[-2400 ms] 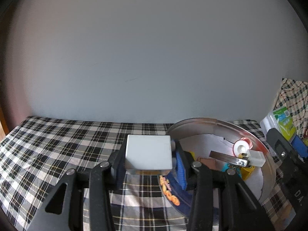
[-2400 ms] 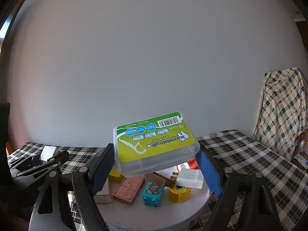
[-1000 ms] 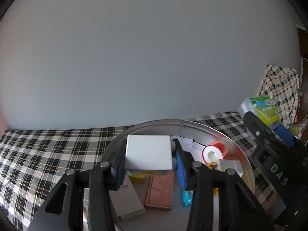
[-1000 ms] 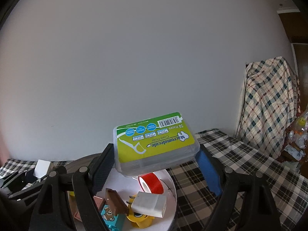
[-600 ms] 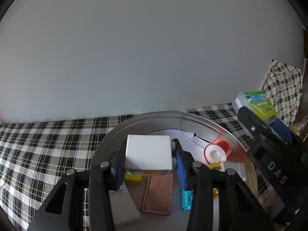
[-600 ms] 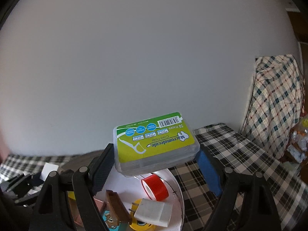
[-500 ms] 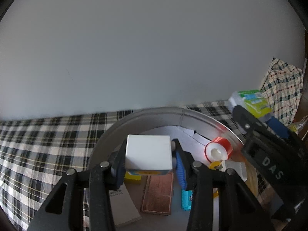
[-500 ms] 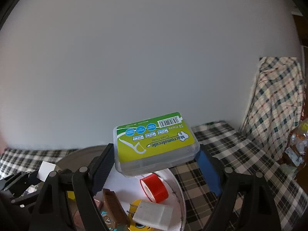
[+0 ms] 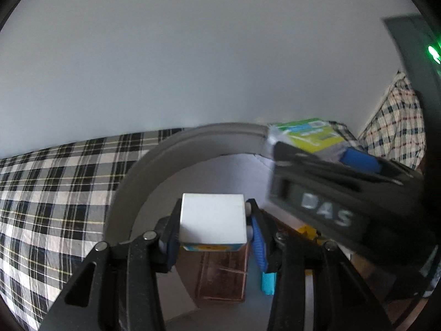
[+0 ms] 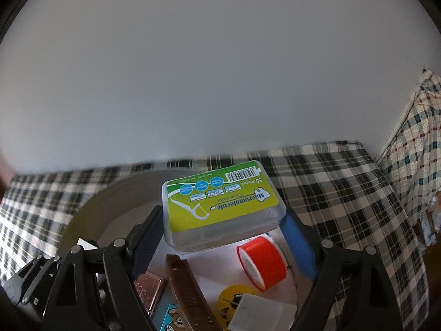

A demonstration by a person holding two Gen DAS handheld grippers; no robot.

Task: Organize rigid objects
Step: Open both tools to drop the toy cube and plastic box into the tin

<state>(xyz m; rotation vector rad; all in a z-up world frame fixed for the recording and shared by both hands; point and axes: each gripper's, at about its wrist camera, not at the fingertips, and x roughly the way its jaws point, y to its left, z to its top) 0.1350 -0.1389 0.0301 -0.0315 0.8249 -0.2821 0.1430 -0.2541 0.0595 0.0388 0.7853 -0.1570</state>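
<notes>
My left gripper (image 9: 213,224) is shut on a small white box (image 9: 212,218) and holds it above the round metal tray (image 9: 143,173). My right gripper (image 10: 223,226) is shut on a clear floss-pick box with a green label (image 10: 222,205), held over the same tray (image 10: 91,207). The floss box also shows in the left wrist view (image 9: 308,135), with the right gripper's black body (image 9: 325,207) close on the right. The left gripper shows at the lower left of the right wrist view (image 10: 55,270).
In the tray lie a red tape roll (image 10: 261,262), a brown comb (image 10: 187,289), a pink-brown bar (image 9: 223,278), a yellow piece (image 10: 234,300) and a white block (image 10: 259,314). A checked cloth (image 9: 55,193) covers the surface. A checked fabric (image 10: 421,143) hangs at right.
Both grippers have moved in and lower over the tray. The right gripper has come close beside the left one. Both still hold their boxes.
</notes>
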